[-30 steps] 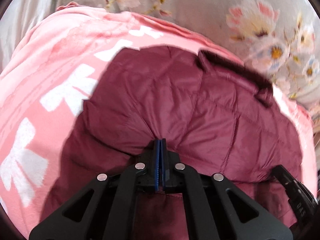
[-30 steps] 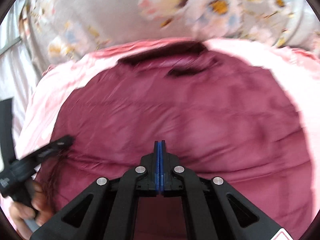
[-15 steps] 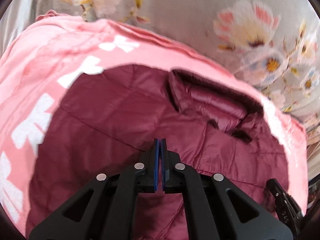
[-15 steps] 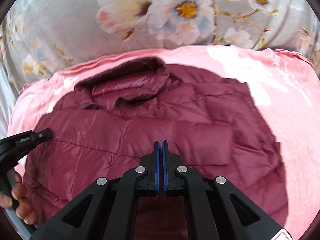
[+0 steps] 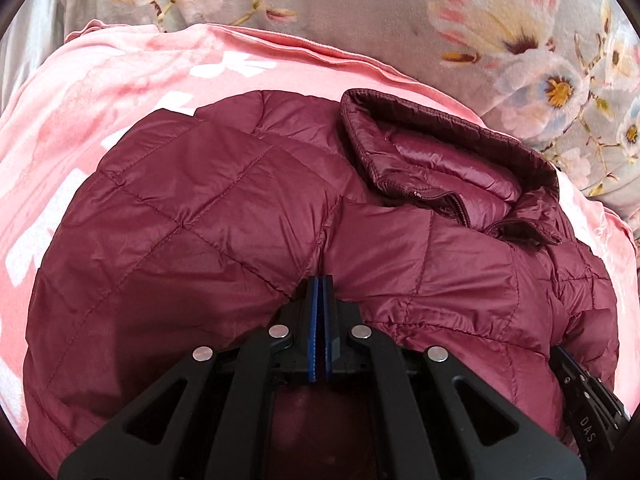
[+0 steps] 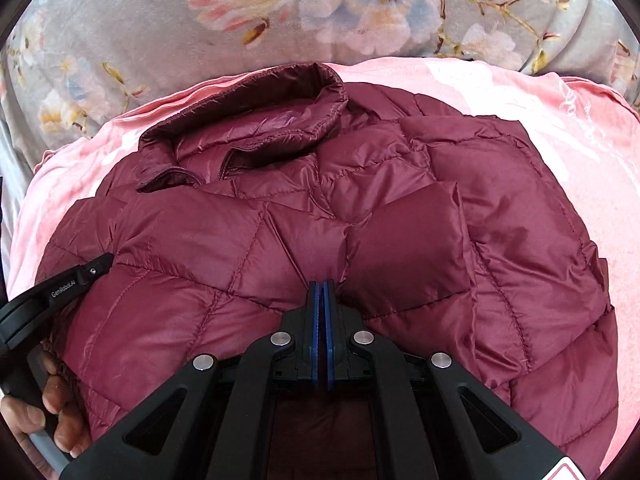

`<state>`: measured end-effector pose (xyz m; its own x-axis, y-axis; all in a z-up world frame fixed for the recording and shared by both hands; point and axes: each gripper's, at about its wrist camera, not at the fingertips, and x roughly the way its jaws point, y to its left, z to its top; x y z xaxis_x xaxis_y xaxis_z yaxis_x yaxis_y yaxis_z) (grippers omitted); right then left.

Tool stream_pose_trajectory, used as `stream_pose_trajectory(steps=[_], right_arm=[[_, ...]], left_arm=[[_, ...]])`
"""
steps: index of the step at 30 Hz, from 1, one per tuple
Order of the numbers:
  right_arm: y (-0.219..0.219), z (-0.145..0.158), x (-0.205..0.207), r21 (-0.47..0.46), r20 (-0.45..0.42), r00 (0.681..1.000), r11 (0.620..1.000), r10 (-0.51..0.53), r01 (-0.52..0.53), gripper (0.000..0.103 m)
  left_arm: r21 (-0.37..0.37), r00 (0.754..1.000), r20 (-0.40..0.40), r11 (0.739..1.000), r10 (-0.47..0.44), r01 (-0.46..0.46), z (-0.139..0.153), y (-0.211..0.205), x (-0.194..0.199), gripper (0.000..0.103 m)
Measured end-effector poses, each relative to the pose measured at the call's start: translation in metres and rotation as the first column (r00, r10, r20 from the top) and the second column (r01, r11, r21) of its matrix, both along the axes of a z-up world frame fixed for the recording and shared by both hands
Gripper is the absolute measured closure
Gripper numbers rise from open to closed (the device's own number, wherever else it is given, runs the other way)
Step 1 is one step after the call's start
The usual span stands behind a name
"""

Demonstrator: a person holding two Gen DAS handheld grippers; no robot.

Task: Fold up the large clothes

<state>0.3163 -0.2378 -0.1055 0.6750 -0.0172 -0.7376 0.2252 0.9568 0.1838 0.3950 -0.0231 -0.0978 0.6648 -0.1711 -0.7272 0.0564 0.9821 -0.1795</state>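
Note:
A maroon quilted puffer jacket (image 5: 224, 216) lies on a pink blanket, collar (image 5: 452, 152) at the far side with its zip partly open. My left gripper (image 5: 320, 284) is shut, pinching a fold of the jacket's fabric near its lower edge. In the right wrist view the same jacket (image 6: 240, 248) fills the frame, collar (image 6: 256, 136) far left. My right gripper (image 6: 321, 286) is shut on another fold of the jacket. The left gripper's body (image 6: 60, 288) shows at the left edge there; the right gripper's body (image 5: 588, 412) shows at lower right in the left view.
The pink blanket (image 5: 100, 92) with white bow prints lies under the jacket and shows around it (image 6: 568, 128). Behind it is a grey floral blanket (image 5: 400, 8), also seen in the right wrist view (image 6: 160, 32). A hand (image 6: 48, 412) holds the left gripper's handle.
Both grippers have carried the jacket's lower edge forward, towards the collar. The collar, a dark blurred strip a second ago, now shows sharp and nearer. Both grippers stayed shut on fabric.

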Motion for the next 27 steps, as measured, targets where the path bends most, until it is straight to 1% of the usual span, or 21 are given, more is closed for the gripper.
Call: stream_pose_trajectory(steps=[4,5,6,7,8,9,10,11,13,15,18,20,22,23,24,25,26,27], right_arm=[[-0.003,0.005,0.000,0.020,-0.003,1.000,1.000,0.009,-0.009,0.100],[-0.005,0.007,0.000,0.035,0.001,1.000,0.999,0.012,-0.012,0.097],[-0.009,0.012,0.000,0.071,0.013,1.000,0.997,0.013,-0.014,0.090],[-0.011,0.015,-0.001,0.105,0.027,1.000,0.994,0.011,-0.014,0.084],[-0.017,0.022,0.000,0.165,0.056,0.998,0.986,0.005,-0.014,0.069],[-0.021,0.027,0.002,0.204,0.076,0.997,0.979,-0.003,-0.013,0.060],[-0.024,0.032,0.005,0.241,0.094,0.996,0.970,-0.010,-0.013,0.059],[-0.028,0.037,0.011,0.284,0.108,0.994,0.959,-0.015,-0.016,0.059],[-0.036,0.042,0.024,0.363,0.131,0.991,0.932,-0.037,-0.013,0.059],[-0.042,0.041,0.035,0.415,0.138,0.987,0.910,-0.078,0.014,0.058],[-0.052,0.033,0.051,0.480,0.116,0.985,0.876,-0.125,0.055,0.056],[-0.056,0.024,0.061,0.523,0.093,0.987,0.850,-0.133,0.065,0.057],[-0.056,0.016,0.070,0.529,0.077,0.989,0.846,-0.129,0.069,0.061],[-0.055,0.015,0.072,0.521,0.075,0.989,0.851,-0.124,0.068,0.071],[-0.054,0.014,0.075,0.511,0.073,0.991,0.857,-0.113,0.060,0.087],[-0.053,0.014,0.076,0.503,0.076,0.991,0.863,-0.106,0.054,0.092],[-0.053,0.015,0.073,0.489,0.085,0.991,0.870,-0.108,0.053,0.092],[-0.052,0.018,0.070,0.461,0.101,0.989,0.886,-0.105,0.047,0.093]], left_arm=[[0.038,1.000,-0.006,0.999,-0.003,0.003,0.005,-0.004,0.001,0.102],[0.036,1.000,-0.007,0.999,-0.005,0.006,0.008,-0.004,0.001,0.102],[0.003,1.000,-0.008,1.000,-0.013,0.013,0.014,-0.001,0.000,0.095],[-0.046,1.000,-0.004,0.999,-0.023,0.023,0.019,0.003,0.000,0.080],[-0.119,1.000,0.010,0.993,-0.023,0.024,0.028,0.009,-0.001,0.071],[-0.178,1.000,0.027,0.984,-0.006,0.011,0.036,0.014,0.000,0.054],[-0.216,0.999,0.038,0.976,0.009,0.000,0.044,0.017,0.002,0.048],[-0.235,0.999,0.040,0.972,0.016,-0.006,0.049,0.017,0.005,0.048],[-0.266,0.999,0.020,0.964,0.027,-0.021,0.055,0.014,0.020,0.048],[-0.287,0.999,-0.020,0.957,0.035,-0.039,0.052,0.009,0.034,0.048],[-0.358,0.992,-0.118,0.931,0.035,-0.075,0.034,0.004,0.056,0.048],[-0.379,0.989,-0.144,0.921,0.041,-0.093,0.025,0.002,0.063,0.049],[-0.364,0.989,-0.142,0.927,0.044,-0.094,0.023,-0.004,0.066,0.057],[-0.353,0.989,-0.141,0.932,0.039,-0.087,0.021,-0.007,0.067,0.065],[-0.343,0.989,-0.145,0.936,0.031,-0.080,0.020,-0.010,0.069,0.078],[-0.338,0.988,-0.150,0.938,0.024,-0.074,0.020,-0.011,0.071,0.087],[-0.333,0.988,-0.152,0.941,0.018,-0.068,0.020,-0.013,0.071,0.094],[-0.328,0.990,-0.138,0.942,0.019,-0.064,0.021,-0.012,0.070,0.096]])
